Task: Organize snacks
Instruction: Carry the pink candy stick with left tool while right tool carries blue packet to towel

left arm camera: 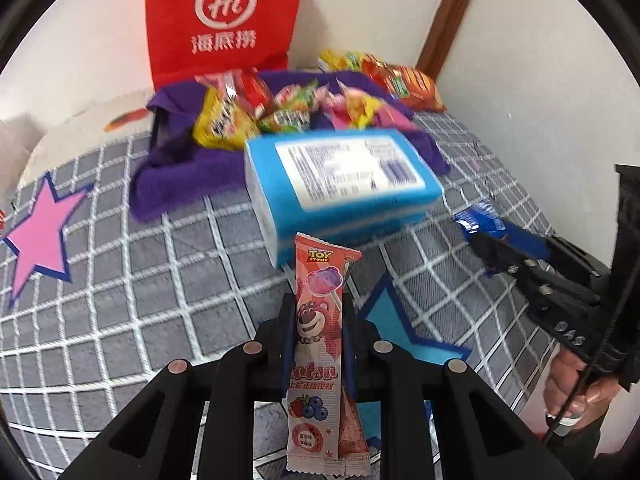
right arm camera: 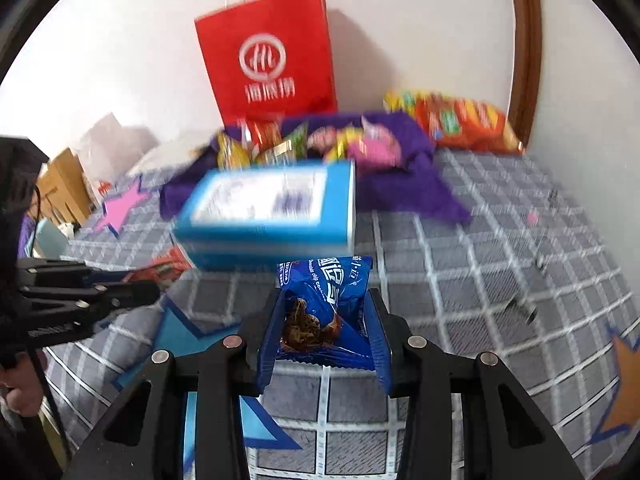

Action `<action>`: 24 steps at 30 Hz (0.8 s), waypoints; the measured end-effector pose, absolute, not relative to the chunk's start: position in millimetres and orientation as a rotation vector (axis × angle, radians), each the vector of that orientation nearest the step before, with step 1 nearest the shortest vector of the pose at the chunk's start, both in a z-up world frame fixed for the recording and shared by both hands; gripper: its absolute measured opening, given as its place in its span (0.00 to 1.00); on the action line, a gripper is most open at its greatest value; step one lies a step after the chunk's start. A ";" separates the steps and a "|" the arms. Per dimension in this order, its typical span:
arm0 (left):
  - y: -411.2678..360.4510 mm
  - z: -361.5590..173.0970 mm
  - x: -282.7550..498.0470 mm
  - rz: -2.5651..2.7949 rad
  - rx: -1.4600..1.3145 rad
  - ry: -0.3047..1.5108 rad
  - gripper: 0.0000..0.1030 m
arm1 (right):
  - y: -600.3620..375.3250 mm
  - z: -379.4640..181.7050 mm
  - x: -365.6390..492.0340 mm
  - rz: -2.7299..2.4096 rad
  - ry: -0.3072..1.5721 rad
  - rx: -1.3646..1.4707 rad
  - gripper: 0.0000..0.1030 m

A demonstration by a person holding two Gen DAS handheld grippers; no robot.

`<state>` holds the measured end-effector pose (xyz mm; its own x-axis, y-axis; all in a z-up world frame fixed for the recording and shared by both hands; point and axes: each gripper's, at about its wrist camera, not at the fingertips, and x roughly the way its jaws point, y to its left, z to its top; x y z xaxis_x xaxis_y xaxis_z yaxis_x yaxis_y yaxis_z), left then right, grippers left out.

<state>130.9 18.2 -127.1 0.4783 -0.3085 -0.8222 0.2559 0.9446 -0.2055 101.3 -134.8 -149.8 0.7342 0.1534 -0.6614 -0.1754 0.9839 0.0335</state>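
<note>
We note the pink lollipop packet [left arm camera: 320, 344] pinched upright in the left tongs [left arm camera: 318, 320], and the blue cookie packet [right arm camera: 326, 312] clamped in the right tongs [right arm camera: 326, 320]; both are lifted clear of the checked bedspread [left arm camera: 140, 280], presumably for sorting. Just ahead of both tongs lies the blue box [left arm camera: 340, 184], label up. Beyond it the loose snack pile [left arm camera: 280, 108] sits on a purple cloth [left arm camera: 180, 176], a red paper bag [left arm camera: 224, 16] behind.
</note>
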 end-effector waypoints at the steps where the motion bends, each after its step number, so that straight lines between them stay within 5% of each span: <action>1: 20.3 -119.8 133.1 -0.346 -0.064 1.003 0.18 | -135.0 -141.9 103.8 0.178 0.717 -0.028 0.39; 24: 54.3 -24.7 257.6 -0.206 -0.148 0.843 0.18 | -119.4 -19.0 255.3 0.170 0.662 0.077 0.39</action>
<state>257.6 54.3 -24.7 0.6474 -0.2394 -0.7236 0.1222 0.9697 -0.2115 255.3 -119.4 -19.0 0.7753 0.1813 -0.6050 -0.1325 0.9833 0.1248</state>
